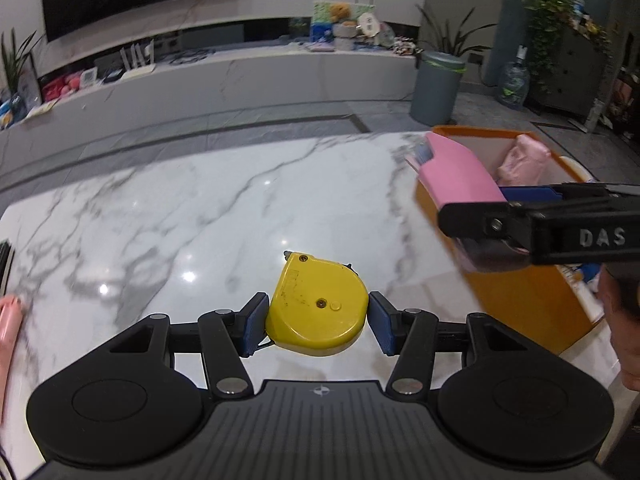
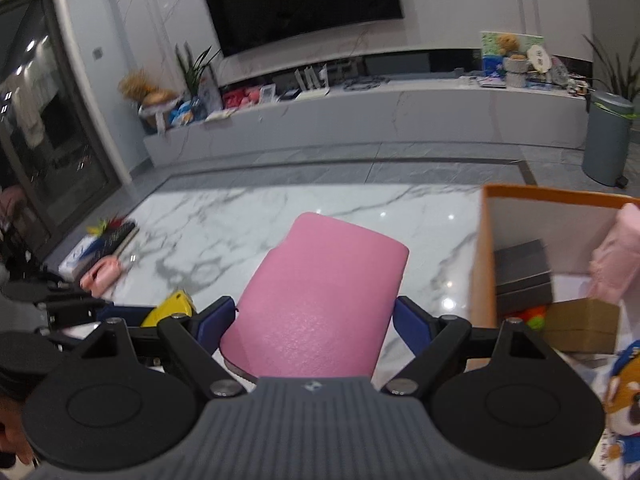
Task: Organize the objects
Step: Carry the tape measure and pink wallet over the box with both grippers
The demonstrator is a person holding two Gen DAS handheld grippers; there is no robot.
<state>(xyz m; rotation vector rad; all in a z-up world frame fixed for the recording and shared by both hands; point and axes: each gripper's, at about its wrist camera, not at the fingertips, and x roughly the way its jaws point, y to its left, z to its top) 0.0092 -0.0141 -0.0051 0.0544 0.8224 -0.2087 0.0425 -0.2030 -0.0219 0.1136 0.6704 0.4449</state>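
A yellow tape measure (image 1: 316,308) lies on the white marble table (image 1: 200,208), and my left gripper (image 1: 318,322) is shut on it, blue pads pressing both sides. It shows at the left of the right wrist view (image 2: 172,306). My right gripper (image 2: 314,320) is shut on a pink wallet-like case (image 2: 320,300) and holds it above the table, beside an orange box (image 2: 480,248). In the left wrist view the pink case (image 1: 456,172) sits over the orange box's (image 1: 528,296) near left rim, with the right gripper (image 1: 472,220) behind it.
The orange box holds a pink soft item (image 2: 616,256), a dark grey box (image 2: 520,276), a brown carton (image 2: 580,324) and an orange-green toy (image 2: 528,316). A pink object (image 2: 100,276) and a tissue box (image 2: 80,256) lie at the table's left end. A grey bin (image 1: 436,88) stands on the floor.
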